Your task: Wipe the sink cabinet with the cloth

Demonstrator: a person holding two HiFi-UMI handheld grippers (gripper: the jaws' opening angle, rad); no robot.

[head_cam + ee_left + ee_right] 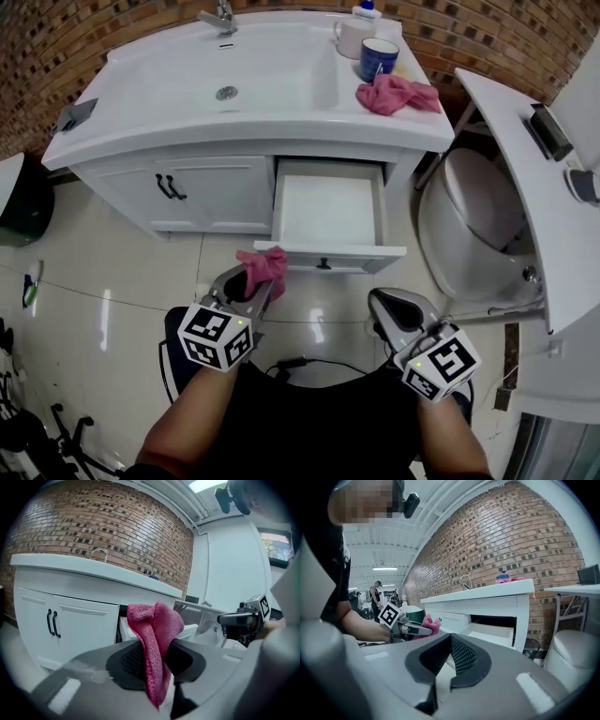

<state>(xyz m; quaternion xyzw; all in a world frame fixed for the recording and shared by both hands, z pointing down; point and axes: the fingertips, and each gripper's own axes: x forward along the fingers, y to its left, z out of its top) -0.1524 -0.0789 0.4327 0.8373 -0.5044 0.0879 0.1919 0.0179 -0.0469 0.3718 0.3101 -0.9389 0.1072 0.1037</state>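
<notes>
Gripping a pink cloth (262,266), the left claw (255,287) has its jaws pressed tight on the fabric. The fabric bunches up above them and trails down below. This claw hangs just in front of the open drawer (328,208), by the drawer's left front corner. The cloth is close to the drawer's front panel, though no view settles whether they touch. The right claw (389,306) sits in front of the drawer's right corner and farther out from it, its jaws drawn together with nothing between them. The drawer stands pulled out of the white cabinet (127,183). Left of the drawer are two closed doors (202,192) with dark handles. Above the drawer, on the surface (281,117) beside the basin (272,66), lies a second cloth (396,94), also pink. A blue mug (378,58) and a white mug (352,37) stand just behind it. Right of the drawer stands a toilet (473,225).
</notes>
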